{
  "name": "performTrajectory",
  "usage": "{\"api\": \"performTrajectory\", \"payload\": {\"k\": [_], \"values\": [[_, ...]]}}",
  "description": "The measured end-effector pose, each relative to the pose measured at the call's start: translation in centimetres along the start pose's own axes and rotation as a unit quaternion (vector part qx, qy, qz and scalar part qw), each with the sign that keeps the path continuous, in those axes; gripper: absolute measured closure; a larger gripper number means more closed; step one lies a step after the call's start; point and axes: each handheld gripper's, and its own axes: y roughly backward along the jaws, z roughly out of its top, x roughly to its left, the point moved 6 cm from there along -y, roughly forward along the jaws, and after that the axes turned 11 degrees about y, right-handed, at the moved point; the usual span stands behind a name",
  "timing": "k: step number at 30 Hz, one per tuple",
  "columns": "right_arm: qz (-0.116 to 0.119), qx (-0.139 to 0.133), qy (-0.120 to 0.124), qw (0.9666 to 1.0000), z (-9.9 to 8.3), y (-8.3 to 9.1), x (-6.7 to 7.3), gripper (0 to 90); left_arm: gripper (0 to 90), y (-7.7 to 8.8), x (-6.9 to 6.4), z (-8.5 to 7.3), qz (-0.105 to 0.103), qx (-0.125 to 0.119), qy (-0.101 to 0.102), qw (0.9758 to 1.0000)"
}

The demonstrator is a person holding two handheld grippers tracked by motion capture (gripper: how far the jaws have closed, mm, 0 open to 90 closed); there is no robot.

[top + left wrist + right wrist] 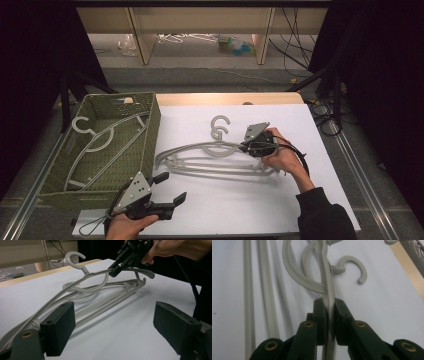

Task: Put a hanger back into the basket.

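White tabletop [280, 200]: hangers [210, 157] beside green basket [150, 125]

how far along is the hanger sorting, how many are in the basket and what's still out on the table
Done: at least two grey hangers lie in the green basket. In hand: the right gripper is shut on the shoulder of the top hanger, its hook end raised off the white table. Left: another hanger lies beneath, tangled with it. The left gripper waits open beside the basket.
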Motion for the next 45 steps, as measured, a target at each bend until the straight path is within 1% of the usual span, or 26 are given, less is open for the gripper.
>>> {"api": "performTrajectory", "payload": {"k": [2,3,4,6,7,9,10,12,15,16,18,20,21,22,23,24,27,30,31,35,36,38,40,41,42,45], "values": [[-0.005,-0.009,0.001,0.9999,0.3,0.7,0.3,81.8,17.8,0.0,0.0,0.0,0.001,0.000,0.000,1.0000],[-0.010,-0.013,0.010,0.9998,0.4,1.1,0.3,81.8,18.0,0.1,0.0,0.0,0.007,0.003,0.000,1.0000],[-0.007,-0.021,0.007,0.9997,0.7,1.5,0.5,81.8,18.0,0.1,0.1,0.2,0.005,0.000,-0.012,0.9999],[-0.013,-0.027,0.016,0.9994,0.9,2.4,0.8,81.9,18.0,0.2,0.1,0.2,0.004,0.000,-0.012,0.9999],[-0.013,-0.027,0.016,0.9994,0.9,2.4,0.8,81.9,18.0,0.2,0.1,0.2,0.004,0.000,-0.012,0.9999],[-0.014,-0.040,0.022,0.9988,1.4,3.5,1.4,81.9,18.1,0.2,0.2,0.3,0.006,-0.002,-0.010,0.9999],[-0.008,-0.041,0.020,0.9989,1.5,3.9,1.7,81.9,18.2,0.2,0.2,0.4,0.006,-0.003,-0.009,0.9999],[-0.019,-0.049,0.031,0.9982,1.7,4.4,2.0,81.9,18.2,0.2,0.2,0.5,0.008,-0.002,-0.013,0.9999],[-0.013,-0.053,0.037,0.9978,1.9,5.1,2.4,81.9,18.2,0.2,0.2,0.7,0.012,-0.005,-0.011,0.9999],[-0.008,-0.060,0.038,0.9974,2.0,5.7,3.0,81.8,18.3,0.2,0.1,1.2,0.017,-0.014,-0.009,0.9997],[-0.007,-0.065,0.038,0.9971,2.1,6.2,3.4,81.8,18.4,0.2,0.0,1.7,0.014,-0.014,-0.021,0.9996],[-0.006,-0.069,0.037,0.9969,2.1,6.4,3.6,81.8,18.5,0.1,-0.1,1.8,0.015,-0.013,-0.016,0.9997],[-0.005,-0.075,0.036,0.9965,2.1,6.7,4.0,81.7,18.4,-0.2,-0.1,1.9,0.015,-0.002,-0.023,0.9996],[-0.004,-0.077,0.035,0.9964,2.1,6.9,4.3,81.7,18.2,-0.5,-0.1,1.8,0.011,0.008,-0.019,0.9997],[-0.003,-0.076,0.036,0.9964,2.1,7.0,4.5,81.7,17.5,-0.5,-0.1,1.8,0.011,0.008,-0.019,0.9997],[0.002,-0.079,0.036,0.9963,2.0,7.2,4.9,81.7,17.6,-1.0,-0.1,1.6,0.010,0.015,-0.015,0.9997],[-0.001,-0.083,0.036,0.9959,2.0,7.8,5.3,81.7,18.0,-1.9,0.0,1.7,0.011,0.026,-0.005,0.9996],[-0.005,-0.090,0.033,0.9953,2.0,8.3,5.6,81.6,19.1,-2.6,0.1,2.3,0.014,0.031,-0.006,0.9994],[-0.010,-0.091,0.036,0.9951,2.1,8.4,5.6,81.6,19.9,-2.9,0.1,2.5,0.016,0.033,-0.009,0.9993],[-0.007,-0.103,0.036,0.9940,2.6,8.8,5.8,81.6,21.5,-3.5,-0.1,3.2,0.016,0.034,-0.015,0.9992],[-0.007,-0.105,0.039,0.9937,2.6,8.8,5.8,81.6,21.9,-4.0,-0.1,3.5,0.016,0.039,-0.022,0.9989],[-0.004,-0.103,0.039,0.9939,2.7,8.8,6.0,81.6,22.2,-4.2,-0.1,3.5,0.016,0.042,-0.017,0.9988],[-0.002,-0.099,0.044,0.9941,2.6,8.8,6.1,81.6,22.5,-4.7,-0.3,3.5,0.012,0.054,-0.019,0.9983],[-0.002,-0.101,0.045,0.9939,2.6,8.8,6.4,81.6,23.1,-4.9,-0.3,3.5,0.007,0.060,-0.030,0.9977],[0.000,-0.102,0.046,0.9937,2.6,8.8,6.5,81.6,23.3,-5.3,-0.5,3.5,0.008,0.070,-0.033,0.9970],[0.005,-0.103,0.047,0.9936,2.4,8.8,7.0,81.6,24.8,-6.0,-0.8,3.4,-0.007,0.084,-0.034,0.9959]]}}
